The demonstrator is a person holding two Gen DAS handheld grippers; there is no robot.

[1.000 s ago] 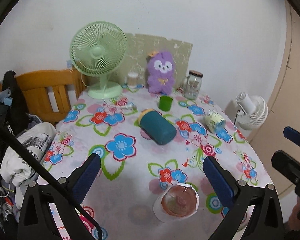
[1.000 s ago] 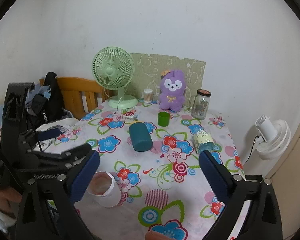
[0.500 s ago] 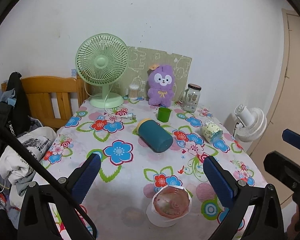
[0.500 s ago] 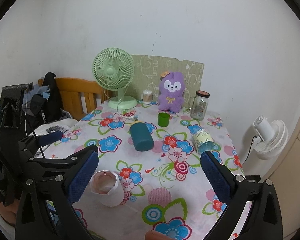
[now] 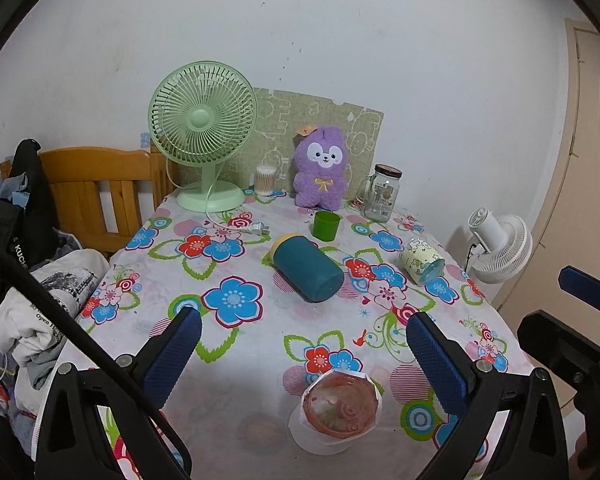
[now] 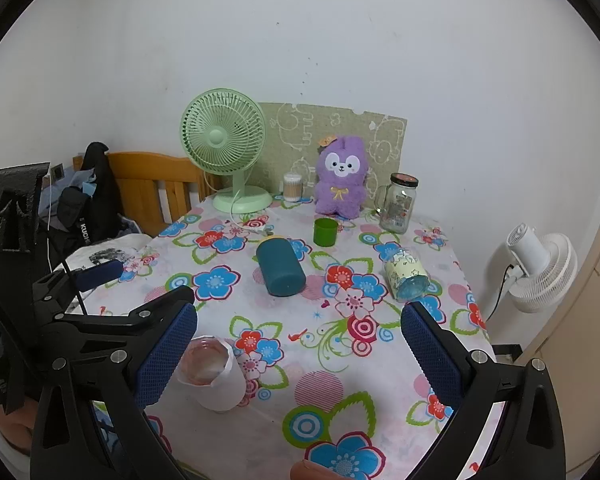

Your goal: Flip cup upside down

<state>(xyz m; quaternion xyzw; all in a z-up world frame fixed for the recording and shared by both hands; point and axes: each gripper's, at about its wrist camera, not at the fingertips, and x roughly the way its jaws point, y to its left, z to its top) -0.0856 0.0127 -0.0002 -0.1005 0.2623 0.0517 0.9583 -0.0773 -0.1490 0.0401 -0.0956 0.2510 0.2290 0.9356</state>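
One white cup with a pink inside [image 5: 339, 412] stands upright, mouth up, near the front edge of the floral tablecloth [image 5: 236, 364]; in the right wrist view it sits at the lower left [image 6: 214, 374], just past that gripper's left blue pad. The left gripper [image 5: 300, 356] hovers above and behind the cup with its jaws spread wide, holding nothing, the cup lying low between its two fingers. The right gripper [image 6: 298, 354] is likewise spread wide and empty, with the cup off to its left side rather than between the pads.

Farther back on the cloth a teal tumbler with a yellow lid [image 5: 306, 268] lies on its side. To its right a pale yellow-green patterned cup [image 5: 421, 260] also lies tipped over. Behind the tumbler a small green cup [image 5: 326, 225] stands upright. Along the wall stand a green desk fan [image 5: 204, 136], a container of cotton swabs [image 5: 265, 179], a purple plush toy [image 5: 321, 168] and a glass jar with a handle [image 5: 382, 193]. A wooden chair [image 5: 96, 184] stands left of the table and a white fan [image 5: 500, 242] right of it.
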